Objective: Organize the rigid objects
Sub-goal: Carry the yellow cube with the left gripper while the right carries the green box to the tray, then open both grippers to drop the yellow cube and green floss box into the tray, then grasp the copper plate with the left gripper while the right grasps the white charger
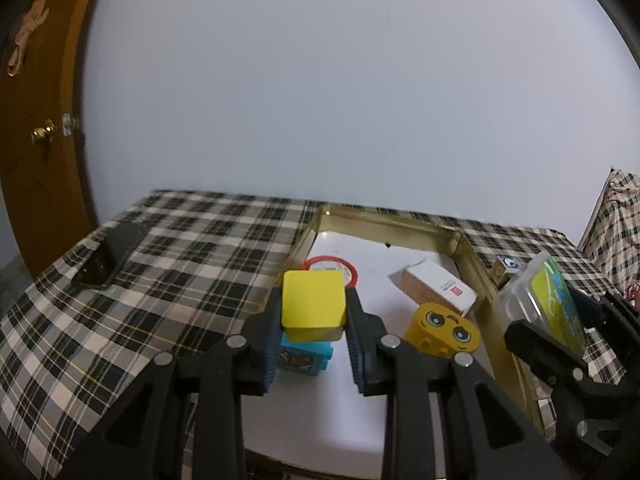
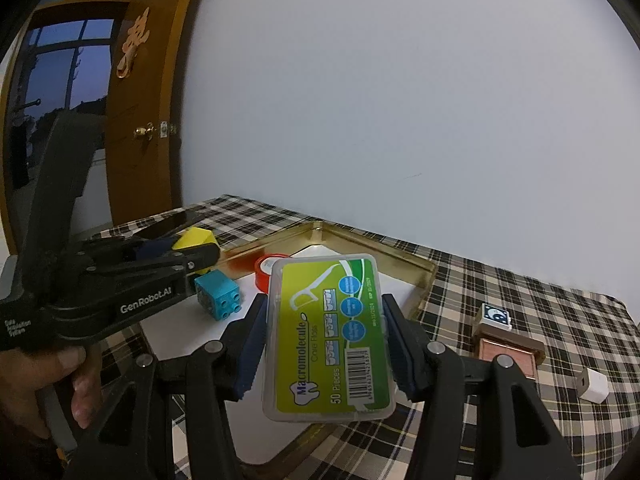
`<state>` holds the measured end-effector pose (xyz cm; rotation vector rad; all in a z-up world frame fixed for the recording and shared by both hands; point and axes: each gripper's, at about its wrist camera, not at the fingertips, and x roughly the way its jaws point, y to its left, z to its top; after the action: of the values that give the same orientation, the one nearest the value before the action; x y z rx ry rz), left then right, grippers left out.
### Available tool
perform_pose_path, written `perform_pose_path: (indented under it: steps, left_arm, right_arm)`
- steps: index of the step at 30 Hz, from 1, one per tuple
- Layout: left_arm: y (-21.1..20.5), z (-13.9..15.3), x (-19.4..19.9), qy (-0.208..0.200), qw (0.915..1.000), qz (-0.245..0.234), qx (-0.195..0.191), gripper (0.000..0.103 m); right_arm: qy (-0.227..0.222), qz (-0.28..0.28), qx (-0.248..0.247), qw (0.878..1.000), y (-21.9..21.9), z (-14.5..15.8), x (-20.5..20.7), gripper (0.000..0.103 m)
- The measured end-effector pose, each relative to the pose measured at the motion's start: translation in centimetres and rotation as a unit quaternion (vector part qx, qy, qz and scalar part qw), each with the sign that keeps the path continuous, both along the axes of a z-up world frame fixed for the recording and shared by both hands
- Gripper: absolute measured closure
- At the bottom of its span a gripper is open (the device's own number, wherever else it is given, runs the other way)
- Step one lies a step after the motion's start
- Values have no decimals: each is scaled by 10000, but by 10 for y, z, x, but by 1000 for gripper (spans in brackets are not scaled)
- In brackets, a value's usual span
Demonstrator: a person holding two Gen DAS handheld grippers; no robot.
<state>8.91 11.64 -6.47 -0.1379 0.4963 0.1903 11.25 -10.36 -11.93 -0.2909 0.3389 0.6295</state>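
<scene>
floss box above gold tray rim

Dim, cool indoor light, soft shadows. Fisheye bending curves the door and darkens every corner. The window shows dusk-blue sky (no daylight entering). The table's far edge looks slightly blurred; the gold tray glints faintly.
</scene>
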Motion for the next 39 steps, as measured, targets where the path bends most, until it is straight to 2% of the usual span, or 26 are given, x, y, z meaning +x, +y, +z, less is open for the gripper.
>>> perform_pose_path:
  steps: [16,23,26,28,30,31,34,37,39]
  left_arm:
    - [-14,2,42,668,9958,-532,316,75]
    - [-11,2,55,871,9941,-443,472,72]
    - [-4,4,50,797,9953,-195,507,48]
    - [1,6,45,711,9964,-36,462,22]
    - [3,9,42,639,9972,-5,380,14]
    - [2,11,41,614,9974,24,367,14]
    - [-13,21,37,478,9983,-86,309,13]
    - [-41,33,37,311,9983,-302,382,0]
    - [-66,39,39,250,9974,-524,430,1]
  right_arm:
    - [805,-101,-247,9964,20,-7,60,46]
    - [1125,5,-447,9926,40,-1,94,46]
    - [1092,-27,-567,9924,49,1,103,43]
    - [1041,-43,-482,9934,46,3,103,40]
    - [1035,-97,-283,9942,34,5,103,30]
    - [1012,-172,-155,9946,24,6,103,29]
    - [1010,-334,87,9943,-6,6,103,28]
    - [919,-678,91,9934,-42,6,105,28]
    - [815,-971,69,9919,-65,7,109,28]
